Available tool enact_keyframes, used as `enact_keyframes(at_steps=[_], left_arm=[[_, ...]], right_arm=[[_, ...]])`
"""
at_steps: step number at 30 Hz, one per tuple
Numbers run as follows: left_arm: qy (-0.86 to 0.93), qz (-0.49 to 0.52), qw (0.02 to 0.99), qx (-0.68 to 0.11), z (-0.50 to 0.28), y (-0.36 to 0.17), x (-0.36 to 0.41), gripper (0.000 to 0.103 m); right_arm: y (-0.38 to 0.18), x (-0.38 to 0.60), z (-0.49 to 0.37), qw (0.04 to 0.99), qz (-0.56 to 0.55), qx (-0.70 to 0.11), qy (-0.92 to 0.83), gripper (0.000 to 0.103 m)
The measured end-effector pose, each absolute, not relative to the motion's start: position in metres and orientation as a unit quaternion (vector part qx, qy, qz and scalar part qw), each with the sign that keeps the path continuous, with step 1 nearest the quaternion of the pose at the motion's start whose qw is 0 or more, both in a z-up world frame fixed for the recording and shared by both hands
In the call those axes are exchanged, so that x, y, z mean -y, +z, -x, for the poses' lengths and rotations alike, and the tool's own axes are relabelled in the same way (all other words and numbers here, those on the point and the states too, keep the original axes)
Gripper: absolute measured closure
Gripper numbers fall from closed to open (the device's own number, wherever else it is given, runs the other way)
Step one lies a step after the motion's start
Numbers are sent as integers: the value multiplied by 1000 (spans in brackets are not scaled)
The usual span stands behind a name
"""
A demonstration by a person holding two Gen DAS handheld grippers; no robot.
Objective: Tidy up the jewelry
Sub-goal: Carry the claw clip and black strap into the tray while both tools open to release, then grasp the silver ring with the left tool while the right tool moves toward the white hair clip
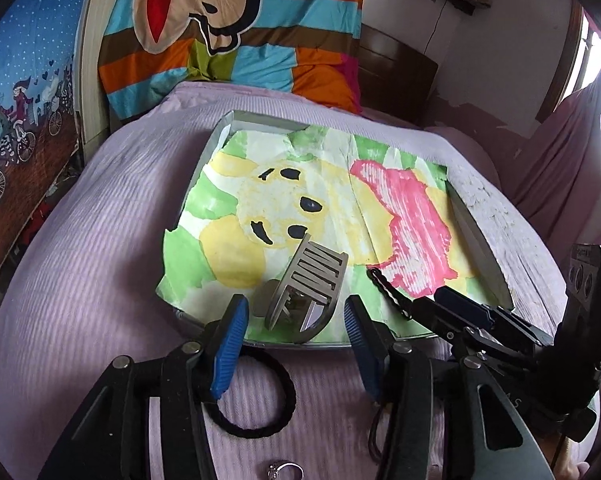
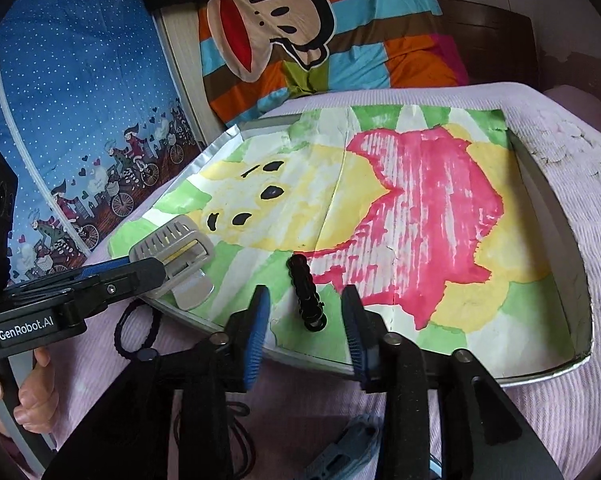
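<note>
A shallow tray (image 1: 480, 256) lined with a painted paper lies on the pink bedspread. Inside its near edge rests a grey claw hair clip (image 1: 304, 288), between the blue pads of my left gripper (image 1: 296, 316); the pads stand apart from it, so the gripper is open. To its right lies a black toothed hair clip (image 1: 388, 292), and the right gripper (image 1: 424, 304) is at its near end. In the right wrist view this black clip (image 2: 306, 292) lies loose on the tray (image 2: 560, 240) between the spread fingers of my right gripper (image 2: 305, 304). The grey clip (image 2: 172, 248) and the left gripper (image 2: 152, 268) show at the left.
On the bedspread in front of the tray lie a black hair tie (image 1: 260, 412), a thin dark band (image 1: 376, 432) and a ring (image 1: 286, 470). A grey-blue clip (image 2: 348, 448) lies under the right gripper. A striped cartoon pillow (image 1: 228, 28) is behind the tray. A person's hand (image 2: 32, 396) holds the left gripper's handle.
</note>
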State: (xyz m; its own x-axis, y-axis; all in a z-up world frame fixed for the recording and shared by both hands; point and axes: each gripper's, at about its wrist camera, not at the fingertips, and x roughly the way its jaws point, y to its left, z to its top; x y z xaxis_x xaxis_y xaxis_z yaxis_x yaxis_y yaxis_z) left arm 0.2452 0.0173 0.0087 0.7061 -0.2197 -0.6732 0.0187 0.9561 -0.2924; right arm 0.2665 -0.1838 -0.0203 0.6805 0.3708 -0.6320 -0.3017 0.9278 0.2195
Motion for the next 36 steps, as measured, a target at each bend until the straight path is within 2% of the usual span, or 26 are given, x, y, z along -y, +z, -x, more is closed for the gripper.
enact_keyframes(at_steps=[3,4,6,8,11,13,14,16,23,36], left_arm=[[-55,127,928,-347,-225,13,-19,36],[-51,126,932,-336,-218,13,-20,34],[-46,128,937,-321,-206,13,-23,33],[-34,131,942,-306,-192,12,-26,27],[-17,132,952,-277,-171,12,-27,17],[-8,128,956,-265,-159,12,-27,6],[-6,127,958,-257,-153,12,-26,5],[-5,124,963,-239,-140,12,-25,0],[-3,89,975,-205,-108,10,-13,0],[0,73,982,-174,-71,8,-13,0]], right_arm=[[-15,192,-248,928,-56,-322,179,65],[-13,195,-241,932,-58,-309,178,62],[-9,201,-224,943,-60,-282,169,51],[-4,208,-209,950,-68,-258,163,42],[2,219,-187,958,-80,-228,157,33],[5,225,-174,961,-82,-213,153,26],[6,228,-167,963,-83,-206,151,25],[9,232,-154,966,-83,-194,149,15],[12,239,-116,973,-71,-167,145,1],[8,236,-78,976,-30,-151,156,1]])
